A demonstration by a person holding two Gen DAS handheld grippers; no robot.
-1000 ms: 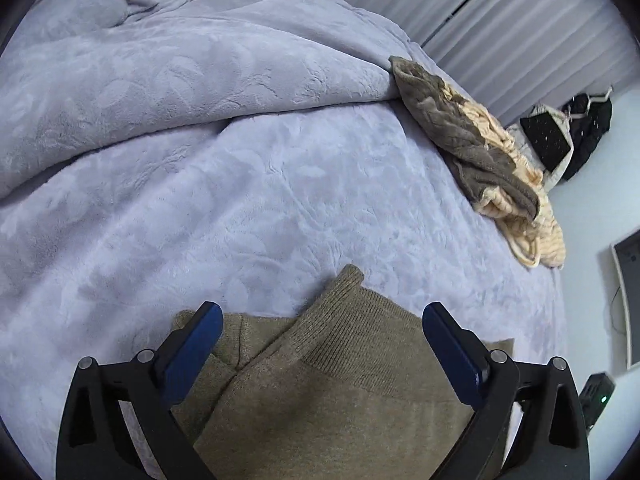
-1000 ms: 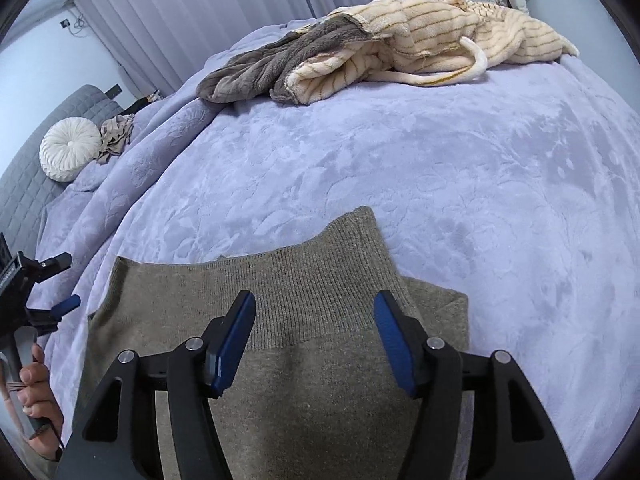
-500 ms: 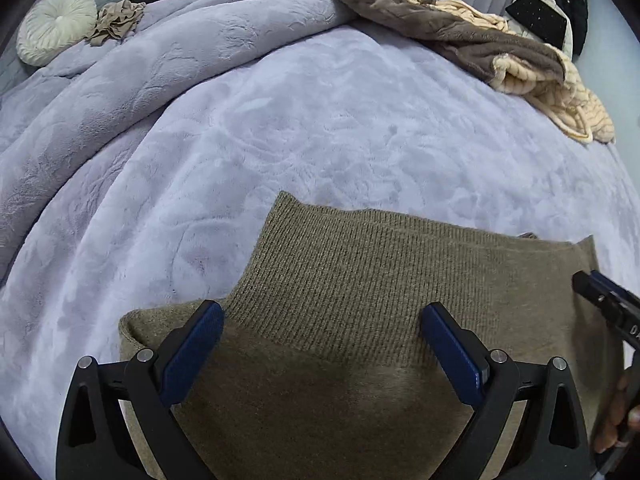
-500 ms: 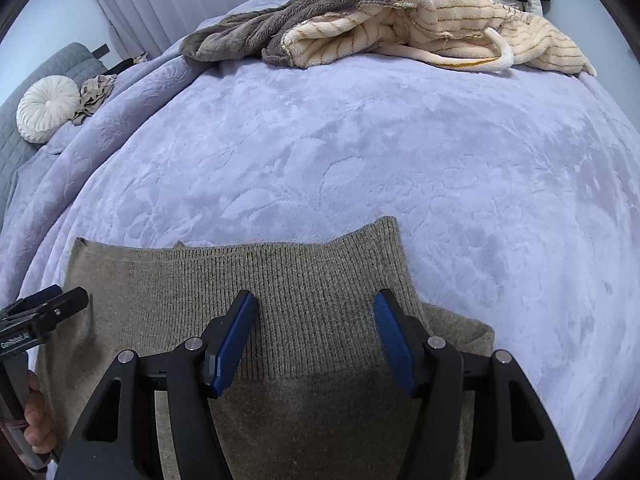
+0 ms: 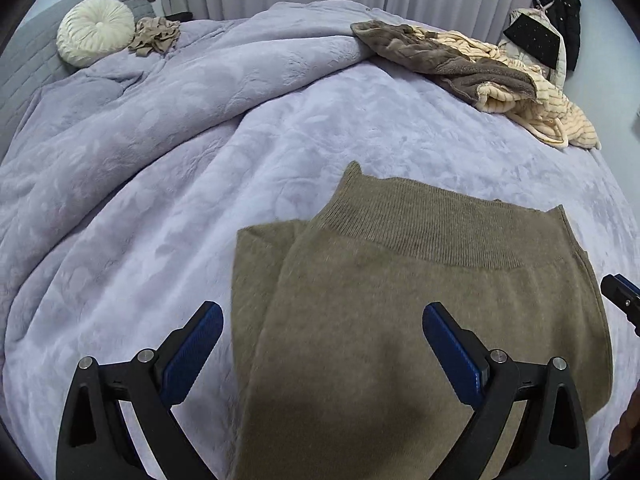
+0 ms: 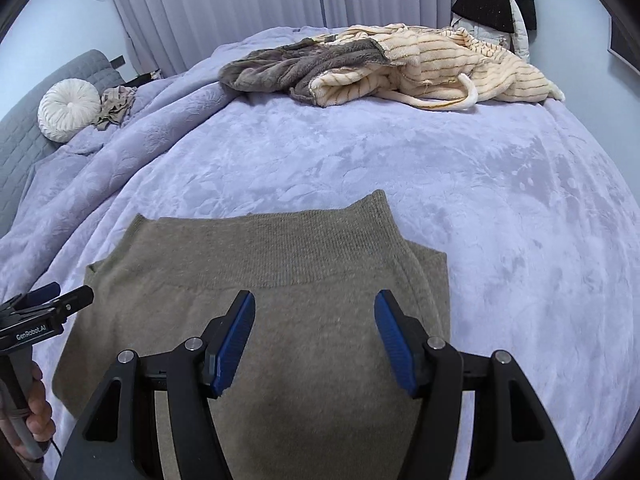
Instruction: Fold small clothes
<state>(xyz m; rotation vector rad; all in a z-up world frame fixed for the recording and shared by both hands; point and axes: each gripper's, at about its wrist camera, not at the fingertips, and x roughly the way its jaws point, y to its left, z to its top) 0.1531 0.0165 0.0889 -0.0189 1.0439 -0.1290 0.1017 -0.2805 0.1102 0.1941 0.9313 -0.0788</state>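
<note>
Olive knit garment (image 6: 256,320) lies unobstructed on lavender blanket (image 6: 480,200) under both wide, empty grippers (image 5: 323,334) (image 6: 314,320)

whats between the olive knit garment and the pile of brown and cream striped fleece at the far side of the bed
Nothing: only bare lavender plush bedspread separates the olive knit garment from the brown and cream striped fleece pile, clearest in the right wrist view.

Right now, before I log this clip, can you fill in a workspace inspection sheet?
Surface: bed with lilac blanket, rumpled at the left.
Job's things: olive knit lying flat, ribbed band at the far edge.
Clutter: robe pile, round cushion, crumpled beige cloth.
Grippers: left gripper open above the knit; right gripper open above it, both empty.
Cables: nothing seen on the bed.
Surroundings: curtains, hanging clothes, grey headboard.
</note>
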